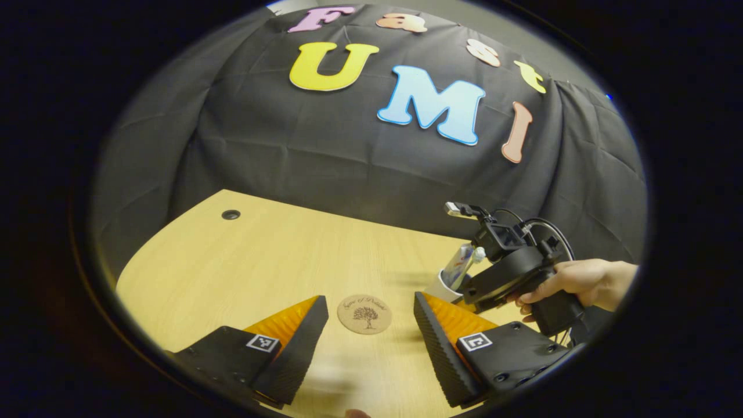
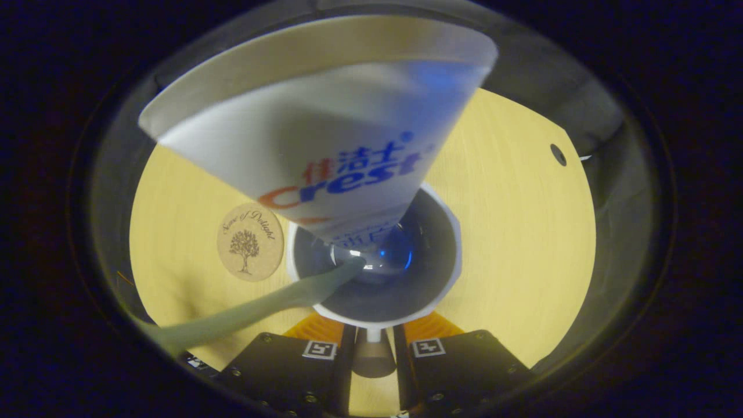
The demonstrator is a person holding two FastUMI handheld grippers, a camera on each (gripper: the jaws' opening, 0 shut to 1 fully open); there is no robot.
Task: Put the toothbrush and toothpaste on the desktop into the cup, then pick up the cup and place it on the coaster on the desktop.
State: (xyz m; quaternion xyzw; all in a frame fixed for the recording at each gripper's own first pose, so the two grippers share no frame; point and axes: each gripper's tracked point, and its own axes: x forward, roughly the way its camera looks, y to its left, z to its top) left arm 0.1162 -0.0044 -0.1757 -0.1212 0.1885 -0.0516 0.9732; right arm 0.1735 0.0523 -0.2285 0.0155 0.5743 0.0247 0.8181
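Observation:
A white cup (image 2: pixel 447 273) is seen from above in the right gripper view, with the white toothpaste tube (image 2: pixel 325 133) standing in it and a pale green toothbrush (image 2: pixel 244 316) leaning out over its rim to the lower left. My right gripper (image 2: pixel 371 335) is shut on the cup's near wall. A round cork coaster (image 2: pixel 250 241) lies just left of the cup. In the left gripper view the cup (image 1: pixel 439 285) and the toothpaste (image 1: pixel 460 264) stand right of the coaster (image 1: pixel 364 314), with the right gripper (image 1: pixel 467 293) held by a hand. My left gripper (image 1: pixel 370 301) is open above the table, on the near side of the coaster.
The light wooden desktop (image 1: pixel 244 261) has a round cable hole (image 1: pixel 230 214) at its far left corner. The booth's black cloth wall rises behind the table's far edge. A person's hand (image 1: pixel 574 281) holds the right gripper at the right.

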